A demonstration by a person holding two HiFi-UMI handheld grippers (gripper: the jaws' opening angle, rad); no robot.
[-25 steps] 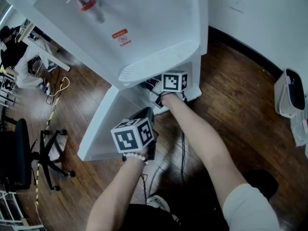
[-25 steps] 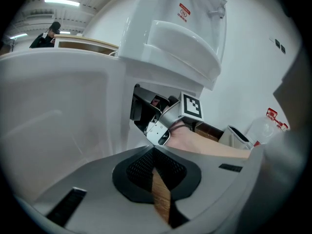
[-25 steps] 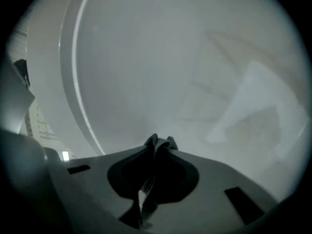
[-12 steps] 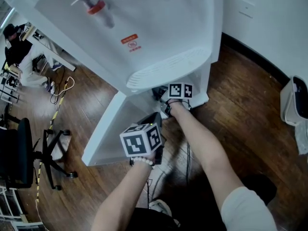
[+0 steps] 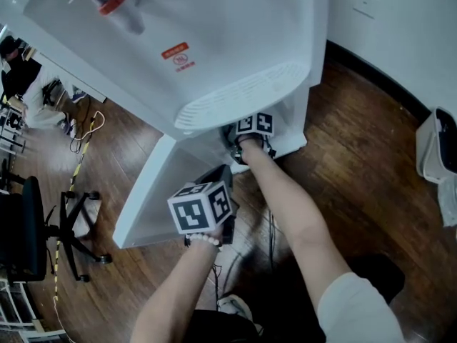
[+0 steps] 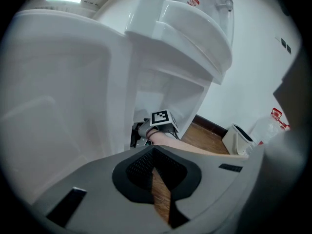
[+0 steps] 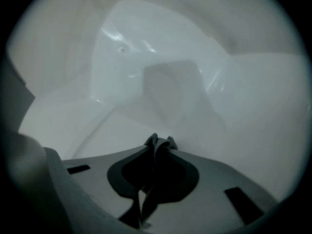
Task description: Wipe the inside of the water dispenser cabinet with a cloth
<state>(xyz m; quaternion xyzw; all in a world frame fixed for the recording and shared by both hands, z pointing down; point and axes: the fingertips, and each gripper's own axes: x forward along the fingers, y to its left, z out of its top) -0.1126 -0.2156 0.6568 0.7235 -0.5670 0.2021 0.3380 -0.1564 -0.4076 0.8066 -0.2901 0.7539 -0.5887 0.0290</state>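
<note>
The white water dispenser [image 5: 214, 41] stands with its lower cabinet door [image 5: 153, 191] swung open to the left. My right gripper [image 5: 251, 128] reaches into the cabinet under the drip tray [image 5: 243, 95], its jaws out of sight in the head view. In the right gripper view, the right gripper [image 7: 157, 147] is shut on a grey cloth [image 7: 158, 141], close to the cabinet's white inner wall [image 7: 165, 87]. My left gripper [image 5: 218, 171] hovers outside by the door's edge. In its own view the left gripper [image 6: 155, 155] is shut on nothing and looks toward the right gripper's marker cube [image 6: 161, 118].
A white bin [image 5: 437, 145] stands by the wall at right. Cables [image 5: 235, 256] lie on the wooden floor near my feet. A black office chair [image 5: 43, 234] and a seated person [image 5: 18, 70] are at far left. The red tap [image 5: 113, 6] sticks out above.
The right gripper has gone further into the cabinet, beneath the drip tray. The left gripper has stayed beside the open door.
</note>
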